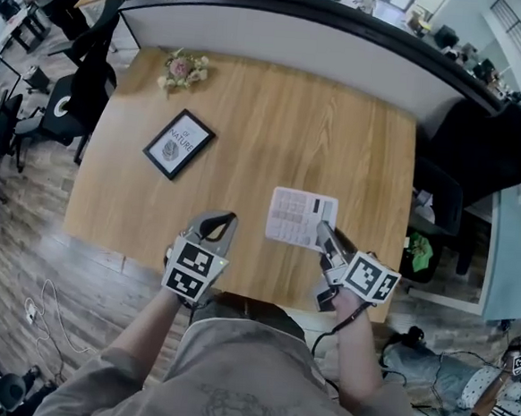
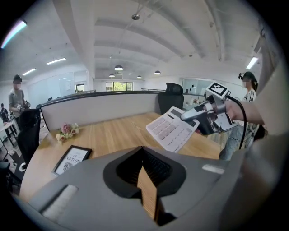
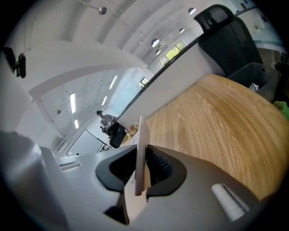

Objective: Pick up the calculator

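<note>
The white calculator [image 1: 296, 216] hangs lifted above the wooden desk [image 1: 249, 121], tilted, and my right gripper [image 1: 323, 233] is shut on its near right edge. In the right gripper view the calculator [image 3: 142, 135] stands edge-on as a thin pale slab clamped between the dark pads [image 3: 158, 168]. The left gripper view shows the calculator [image 2: 170, 128] in the air with its keys facing up. My left gripper [image 1: 222, 219] hovers to the calculator's left, apart from it, with its jaws together and nothing in them.
A black-framed picture [image 1: 178, 143] lies on the desk's left part, and a small flower bunch [image 1: 183, 68] sits at the far left. A curved partition [image 1: 283, 34] runs behind the desk. A black chair [image 1: 480, 157] stands at the right.
</note>
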The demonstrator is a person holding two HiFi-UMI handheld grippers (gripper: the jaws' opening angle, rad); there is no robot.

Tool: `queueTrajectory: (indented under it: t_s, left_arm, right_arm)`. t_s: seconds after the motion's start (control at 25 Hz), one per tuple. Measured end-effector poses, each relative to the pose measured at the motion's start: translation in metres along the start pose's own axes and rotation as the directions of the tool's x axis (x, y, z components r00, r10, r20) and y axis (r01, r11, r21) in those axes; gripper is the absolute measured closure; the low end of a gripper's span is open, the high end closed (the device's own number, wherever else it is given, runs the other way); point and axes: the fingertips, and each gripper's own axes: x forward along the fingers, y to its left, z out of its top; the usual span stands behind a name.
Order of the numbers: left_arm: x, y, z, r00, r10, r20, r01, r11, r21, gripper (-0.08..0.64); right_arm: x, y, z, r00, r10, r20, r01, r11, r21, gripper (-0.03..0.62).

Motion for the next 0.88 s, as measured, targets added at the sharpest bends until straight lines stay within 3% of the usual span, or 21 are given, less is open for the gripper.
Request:
queueTrajectory:
  t_s: [0.32, 0.56, 0.76, 0.88]
  left_arm:
    - [-0.053, -0.001, 0.097, 0.979, 0.033, 0.199, -0.047, 0.997, 0.064, 0.558]
    - [-0.108, -0.008, 0.166, 0.923, 0.069, 0.378, -0.129, 0.982, 0.135, 0.558]
    - [-0.139, -0.017, 0.186, 0.902, 0.05, 0.429, -0.109, 0.987, 0.115, 0.558]
    - [-0.15, -0.018, 0.189, 0.901, 0.038, 0.433, -0.099, 0.988, 0.118, 0.558]
  right_arm:
    - [-0.064, 0.083, 0.061, 0.969, 0.139, 0.202, -0.123, 0.988, -0.087, 0.525]
    - [-0.113, 0.13, 0.089, 0.92, 0.202, 0.337, -0.174, 0.978, -0.112, 0.525]
    - [-0.147, 0.156, 0.097, 0.876, 0.24, 0.419, -0.209, 0.971, -0.118, 0.523]
    - [-0.157, 0.169, 0.092, 0.869, 0.25, 0.426, -0.213, 0.968, -0.134, 0.523]
